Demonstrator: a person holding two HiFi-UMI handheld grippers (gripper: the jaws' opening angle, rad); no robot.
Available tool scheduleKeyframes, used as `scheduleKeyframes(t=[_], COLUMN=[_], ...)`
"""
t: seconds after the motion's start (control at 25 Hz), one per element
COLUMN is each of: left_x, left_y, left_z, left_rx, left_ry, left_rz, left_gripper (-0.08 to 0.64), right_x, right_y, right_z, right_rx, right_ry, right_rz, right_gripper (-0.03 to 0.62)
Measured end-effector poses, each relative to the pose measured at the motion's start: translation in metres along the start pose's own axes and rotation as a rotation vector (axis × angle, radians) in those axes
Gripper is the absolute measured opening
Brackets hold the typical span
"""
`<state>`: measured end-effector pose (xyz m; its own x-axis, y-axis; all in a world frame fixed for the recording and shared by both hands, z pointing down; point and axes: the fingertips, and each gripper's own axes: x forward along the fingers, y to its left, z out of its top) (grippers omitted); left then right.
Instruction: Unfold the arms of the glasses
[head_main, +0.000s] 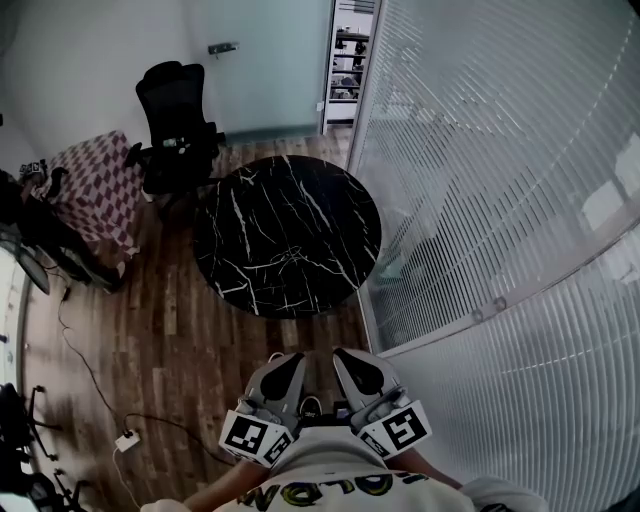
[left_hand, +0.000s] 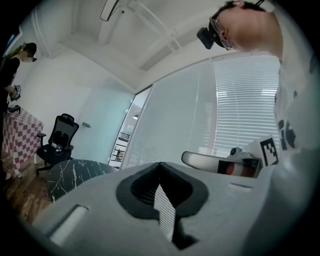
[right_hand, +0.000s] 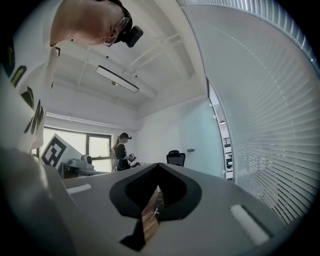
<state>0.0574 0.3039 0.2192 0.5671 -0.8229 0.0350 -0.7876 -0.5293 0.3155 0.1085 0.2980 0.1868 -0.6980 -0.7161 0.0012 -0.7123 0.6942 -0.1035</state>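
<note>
At the far left of the head view a checkered table (head_main: 98, 190) runs partly out of frame, with a black office chair (head_main: 178, 120) just beside it. The round marble table (head_main: 300, 215) stands mid-floor. A thin pale outline near its centre may be the glasses (head_main: 288, 258), but it is too faint to tell how the arms lie. Low in the frame, well apart from that table, the left gripper (head_main: 288, 368) and right gripper (head_main: 355, 366) sit side by side against the person's shirt (head_main: 330, 480), which hides their handles. Each has its jaws clenched tip to tip on nothing. Blinds (head_main: 500, 180) fill the right.
</note>
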Motion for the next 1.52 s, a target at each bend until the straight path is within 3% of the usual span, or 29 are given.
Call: scheduleKeyframes(t=[0.36, 1.12, 1.52], left_x=[0.041, 0.110, 0.126], left_y=[0.047, 0.203, 0.242], left_z=[0.005, 0.074, 0.078], left_rx=[-0.007, 0.019, 0.018], left_ry=[0.010, -0.006, 0.019], left_rz=[0.000, -0.042, -0.069], left_gripper=[0.003, 0.003, 0.002], right_x=[0.051, 0.230, 0.275], right_y=[-0.033, -0.068, -0.074], right_z=[-0.006, 0.008, 0.004], right_rx=[-0.004, -0.024, -0.027], right_ry=[0.008, 0.005, 0.006], right_rz=[-0.013, -0.043, -0.066], right_gripper=[0.003, 0.002, 0.002])
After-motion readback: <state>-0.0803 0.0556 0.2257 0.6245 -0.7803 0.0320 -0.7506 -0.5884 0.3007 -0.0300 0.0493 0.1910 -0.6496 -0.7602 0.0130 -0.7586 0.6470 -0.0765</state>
